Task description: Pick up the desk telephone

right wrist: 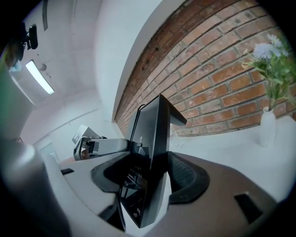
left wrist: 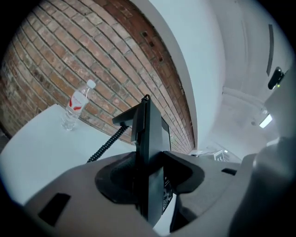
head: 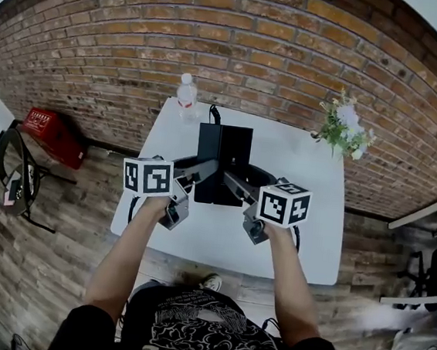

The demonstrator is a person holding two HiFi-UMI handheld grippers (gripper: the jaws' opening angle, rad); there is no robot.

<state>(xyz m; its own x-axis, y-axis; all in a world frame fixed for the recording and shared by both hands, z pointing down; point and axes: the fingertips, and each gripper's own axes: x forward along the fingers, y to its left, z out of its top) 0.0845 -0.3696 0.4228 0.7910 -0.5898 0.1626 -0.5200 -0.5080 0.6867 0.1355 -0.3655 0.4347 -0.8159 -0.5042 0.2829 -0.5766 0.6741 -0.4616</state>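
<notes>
The black desk telephone (head: 222,163) is held up over the white table (head: 298,233) between both grippers. My left gripper (head: 202,170) clamps its left edge and my right gripper (head: 237,185) clamps its right edge. In the left gripper view the phone (left wrist: 149,139) stands edge-on between the pads of the left gripper (left wrist: 148,171), and its coiled cord (left wrist: 105,144) hangs down toward the table. From the right gripper view, the phone (right wrist: 152,139) is pinched in the right gripper (right wrist: 155,176), keypad face turned left, with the left gripper (right wrist: 99,146) beyond it.
A clear water bottle (head: 186,95) stands at the table's back edge by the brick wall. A vase of flowers (head: 346,131) sits at the back right corner. A red crate (head: 52,136) and a chair (head: 17,172) are on the floor at left; another desk (head: 431,224) is at right.
</notes>
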